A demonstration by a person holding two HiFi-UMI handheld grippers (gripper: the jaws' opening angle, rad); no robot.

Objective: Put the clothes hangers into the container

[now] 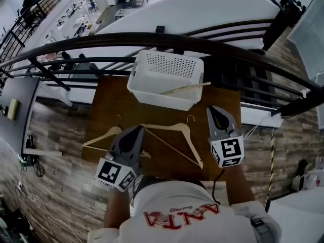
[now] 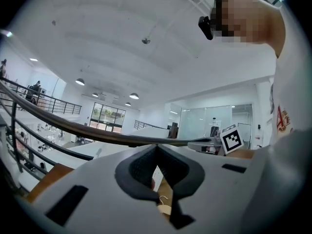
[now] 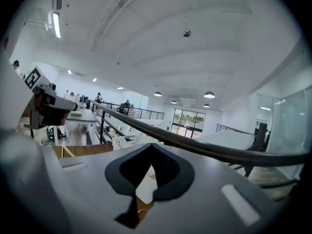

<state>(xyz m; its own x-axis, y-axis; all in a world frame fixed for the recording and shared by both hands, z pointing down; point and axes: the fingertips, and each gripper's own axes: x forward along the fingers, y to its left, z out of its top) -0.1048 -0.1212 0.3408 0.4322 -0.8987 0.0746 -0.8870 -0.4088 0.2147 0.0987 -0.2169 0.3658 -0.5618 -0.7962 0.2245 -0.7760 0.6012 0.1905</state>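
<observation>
Closed tip to tip and clamping nothing: the dark fingers [image 2: 136,169] of the left gripper [image 2: 156,147]. Below the tips, only a small opening, and through it a white tag and the hook of a wooden hanger lying lower down.

Likewise shut and empty: the fingers [image 3: 170,172] of the right gripper [image 3: 152,146], with a glimpse of pale basket and brown wood through the same kind of opening.

Seen from the head view:
- At lower left, the left gripper, held over the near part of the brown counter [image 1: 106,103]. Its tip overlaps the left end of the middle hanger [image 1: 172,146]; cannot tell whether touching.
- At right, the right gripper, pointing away toward the basket, over bare counter just beside that hanger's right arm, apart from it.
- Further left on the counter, a second hanger [image 1: 101,137], flat, hook toward the far side, near the first.
- At the counter's far edge, a white perforated basket [image 1: 157,96], with a third hanger [image 1: 185,88] lying slantwise in it, one end jutting over the right rim.
- Beyond the basket, a dark curved railing [image 1: 152,38], and well below it an open office floor.
- At the bottom edge, a white shirt [image 1: 177,214] with red lettering.
</observation>
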